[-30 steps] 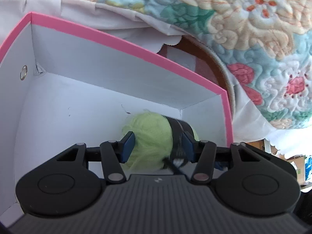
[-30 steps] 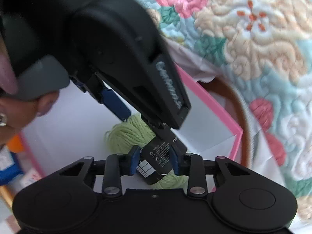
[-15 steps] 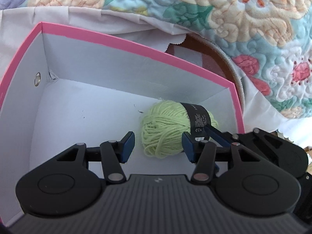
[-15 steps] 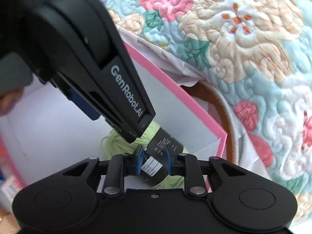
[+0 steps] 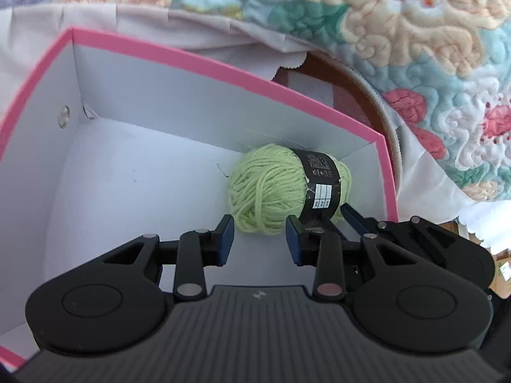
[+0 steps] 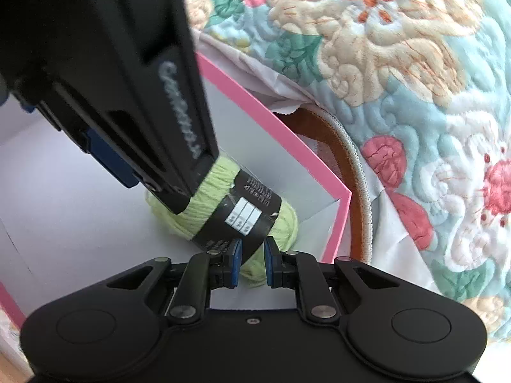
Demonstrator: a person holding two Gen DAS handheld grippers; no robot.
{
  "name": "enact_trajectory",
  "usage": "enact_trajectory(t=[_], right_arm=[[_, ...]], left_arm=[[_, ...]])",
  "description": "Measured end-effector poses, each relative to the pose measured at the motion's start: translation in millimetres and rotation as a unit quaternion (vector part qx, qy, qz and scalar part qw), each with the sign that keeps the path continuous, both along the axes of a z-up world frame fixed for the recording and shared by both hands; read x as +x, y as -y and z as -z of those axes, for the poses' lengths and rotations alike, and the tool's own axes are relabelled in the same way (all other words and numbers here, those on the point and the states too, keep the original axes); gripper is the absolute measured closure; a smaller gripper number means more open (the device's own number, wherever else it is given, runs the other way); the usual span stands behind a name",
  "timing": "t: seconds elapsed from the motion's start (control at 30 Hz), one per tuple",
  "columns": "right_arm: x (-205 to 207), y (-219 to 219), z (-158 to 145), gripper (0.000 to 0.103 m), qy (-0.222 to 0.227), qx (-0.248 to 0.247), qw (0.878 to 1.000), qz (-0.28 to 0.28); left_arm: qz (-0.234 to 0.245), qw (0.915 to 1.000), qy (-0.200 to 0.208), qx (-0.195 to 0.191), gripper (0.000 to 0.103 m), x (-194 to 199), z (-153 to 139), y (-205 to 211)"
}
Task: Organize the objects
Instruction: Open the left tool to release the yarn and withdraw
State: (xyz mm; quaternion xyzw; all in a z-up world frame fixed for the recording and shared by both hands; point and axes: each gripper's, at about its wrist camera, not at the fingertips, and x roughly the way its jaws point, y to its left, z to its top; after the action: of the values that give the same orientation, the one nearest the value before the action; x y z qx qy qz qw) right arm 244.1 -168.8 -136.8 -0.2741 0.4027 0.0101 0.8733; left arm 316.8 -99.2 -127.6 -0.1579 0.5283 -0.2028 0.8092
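Inside pink-rimmed box (image 5: 223, 63), green yarn ball (image 5: 268, 191) near corner, left gripper (image 5: 258, 239) jaws wide, right gripper (image 6: 250, 263) narrow, empty, floral quilt (image 5: 415, 32) behind.

**little that reads**

the black band (image 5: 321, 185) around the green yarn (image 5: 266, 191) carries white print and a row of small care symbols, too small to read. white lettering on the left gripper's (image 6: 179, 146) side is blurred beyond reading.

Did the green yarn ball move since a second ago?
Yes. The yarn ball left the left gripper, whose jaws were around it, and now lies farther off, near the far right corner of the pink box.
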Motion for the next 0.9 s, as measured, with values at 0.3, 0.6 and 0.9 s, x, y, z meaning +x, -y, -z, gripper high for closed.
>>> enact_trajectory(t=[0.3,0.6,0.9], right_arm=[[-53,14,-79,0.042,0.01,0.15,0.988,0.021],[-91,23,-139,0.034,0.007,0.238,0.971,0.03],[-149,14,-187,0.033,0.015,0.257,0.966,0.031]], left_arm=[[0.026,0.9985,0.011,0.048,0.061,-35,-42,-13],[0.044,0.9954,0.004,0.085,0.055,-68,-97,-44],[0.081,0.9868,0.046,0.132,0.041,-123,-166,-71]])
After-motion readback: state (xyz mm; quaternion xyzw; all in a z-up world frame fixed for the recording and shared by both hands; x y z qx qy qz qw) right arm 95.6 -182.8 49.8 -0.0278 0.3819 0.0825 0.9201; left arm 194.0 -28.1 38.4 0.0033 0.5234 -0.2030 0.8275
